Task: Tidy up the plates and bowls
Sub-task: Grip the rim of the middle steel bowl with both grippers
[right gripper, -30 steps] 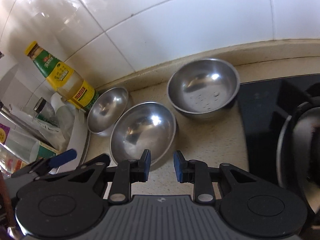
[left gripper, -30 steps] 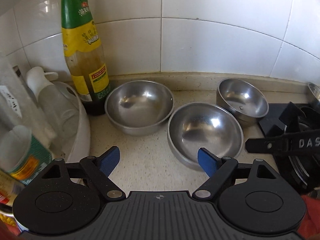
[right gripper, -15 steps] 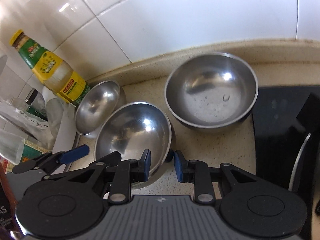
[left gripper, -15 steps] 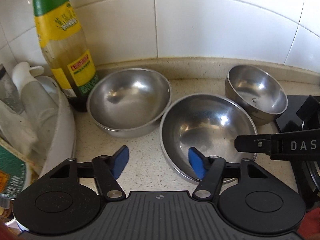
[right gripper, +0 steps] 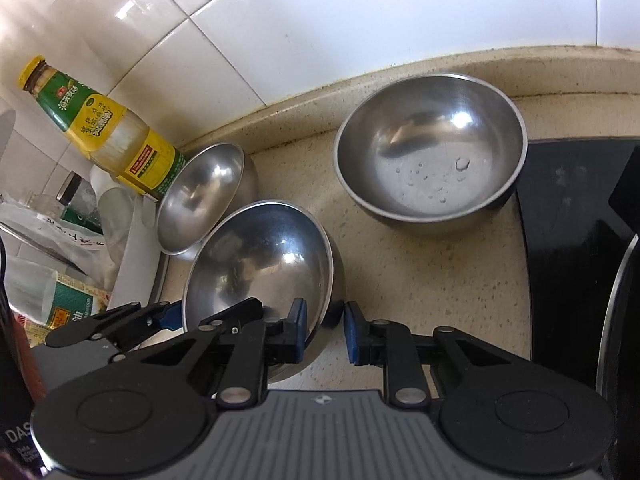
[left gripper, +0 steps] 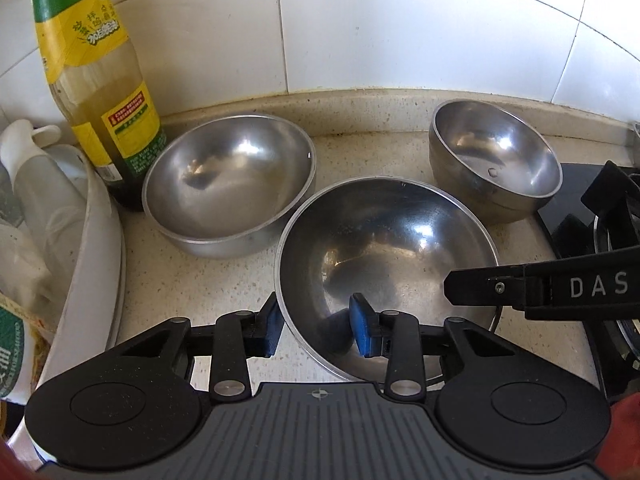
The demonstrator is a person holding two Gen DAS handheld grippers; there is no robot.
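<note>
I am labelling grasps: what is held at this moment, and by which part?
Nothing firmly yet. The left gripper and the right gripper each straddle the rim of the middle bowl, on opposite sides, jaws closing, pads not visibly pressing.

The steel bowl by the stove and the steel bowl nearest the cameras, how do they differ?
The round steel bowl by the stove is deeper with steeper walls; the round steel bowl nearest the cameras is wider and shallower. The stove-side bowl holds water droplets; in the near one I can see none. The stove-side bowl stands free, while both pairs of tongs straddle the near bowl's rim. Both are shiny, upright and hold no food.
</note>
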